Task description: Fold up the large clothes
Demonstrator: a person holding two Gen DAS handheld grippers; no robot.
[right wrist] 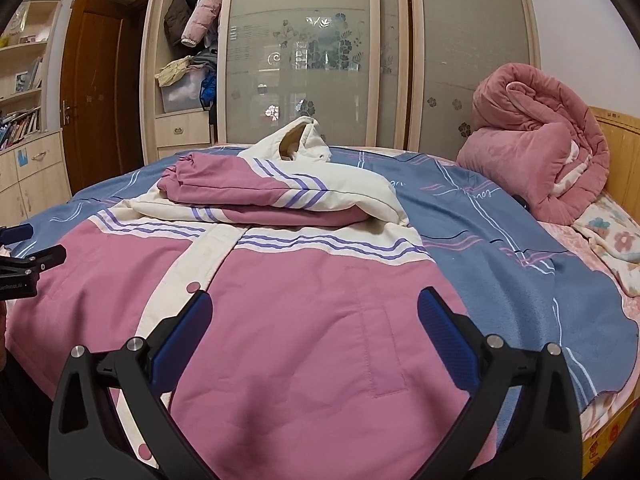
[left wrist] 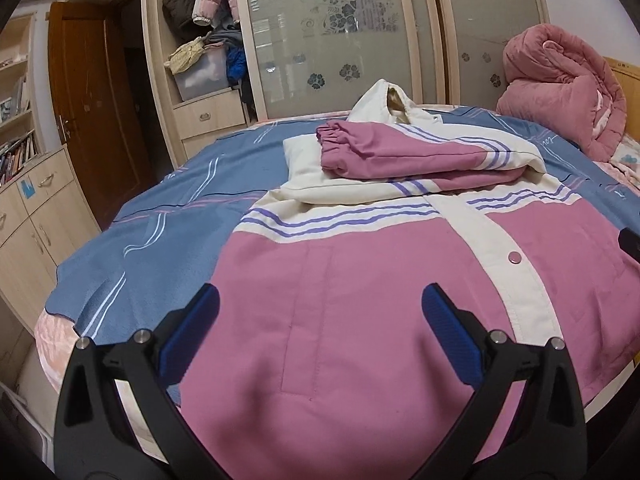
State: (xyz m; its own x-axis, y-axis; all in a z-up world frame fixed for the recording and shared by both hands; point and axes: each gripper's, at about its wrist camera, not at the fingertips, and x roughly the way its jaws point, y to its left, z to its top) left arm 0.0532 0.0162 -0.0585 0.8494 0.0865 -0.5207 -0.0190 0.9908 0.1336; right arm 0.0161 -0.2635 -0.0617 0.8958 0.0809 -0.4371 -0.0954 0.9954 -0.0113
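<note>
The pink-and-cream jacket [left wrist: 360,300] lies front-up on the blue bed cover [left wrist: 168,232], its sleeves [left wrist: 400,156] already laid across the chest and the hood [right wrist: 300,140] standing up at the far end. The left gripper [left wrist: 320,312] hovers over the near hem with its jaws spread wide and nothing between them; just ahead of it lies a stitched pocket seam. The right gripper [right wrist: 314,316] is likewise open and empty above the hem on its own side, with the snap placket [right wrist: 192,272] just to its left. The likely next step is lifting the hem toward the collar. A thin pinch could slip from the padded fabric, and uneven grips would skew the fold or drag the stacked sleeves.
</note>
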